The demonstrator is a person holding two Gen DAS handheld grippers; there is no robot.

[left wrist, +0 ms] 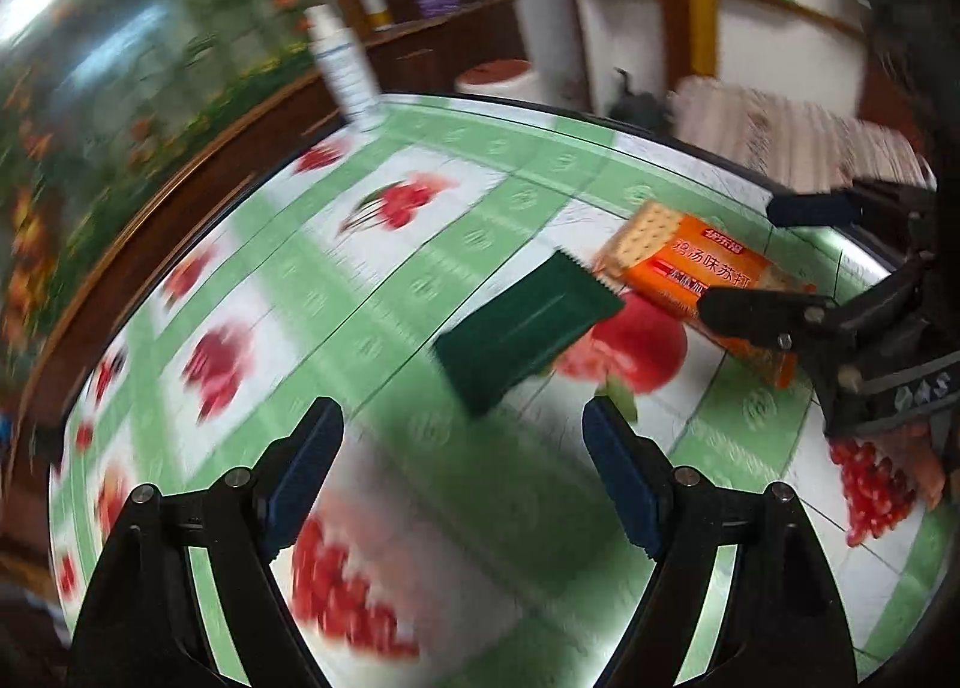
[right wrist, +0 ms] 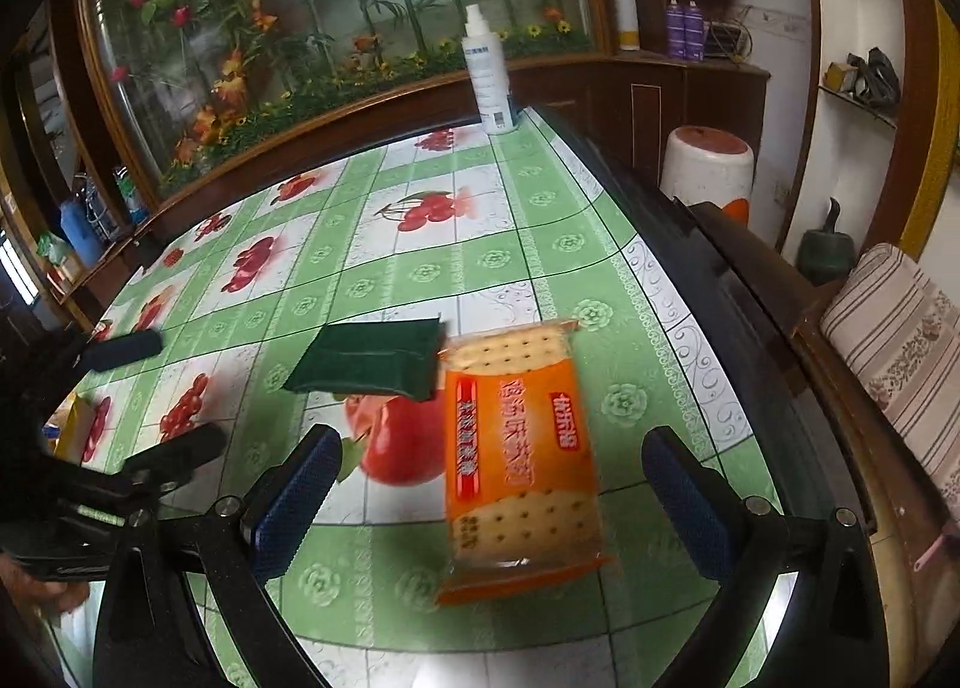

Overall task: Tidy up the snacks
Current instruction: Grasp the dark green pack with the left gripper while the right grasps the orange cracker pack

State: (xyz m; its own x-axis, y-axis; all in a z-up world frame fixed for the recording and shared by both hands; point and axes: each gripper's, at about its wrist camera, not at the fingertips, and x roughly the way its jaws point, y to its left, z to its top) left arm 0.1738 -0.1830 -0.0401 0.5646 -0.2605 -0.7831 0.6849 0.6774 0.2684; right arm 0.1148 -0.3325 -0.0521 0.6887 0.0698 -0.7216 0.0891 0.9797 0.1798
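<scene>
An orange cracker pack [right wrist: 516, 460] lies flat on the fruit-print tablecloth [right wrist: 540, 268]. A dark green snack packet [right wrist: 372, 358] lies just beyond it to the left, almost touching it. My right gripper [right wrist: 492, 442] is open, low over the cracker pack, with its blue pads [right wrist: 288, 496] wide of both sides of the pack. In the left wrist view my left gripper [left wrist: 462, 424] is open and empty, just short of the green packet [left wrist: 528, 337]. The cracker pack [left wrist: 678, 262] lies further right, with the right gripper [left wrist: 741, 259] over it. The left gripper [right wrist: 186, 391] shows at the left of the right wrist view.
A white spray bottle [right wrist: 489, 70] stands at the table's far edge. The table's dark rim [right wrist: 720, 280] runs down the right, with a striped cushion [right wrist: 900, 340] and a white, red-topped stool [right wrist: 708, 160] beyond. A yellow object [right wrist: 72, 424] lies behind the left gripper.
</scene>
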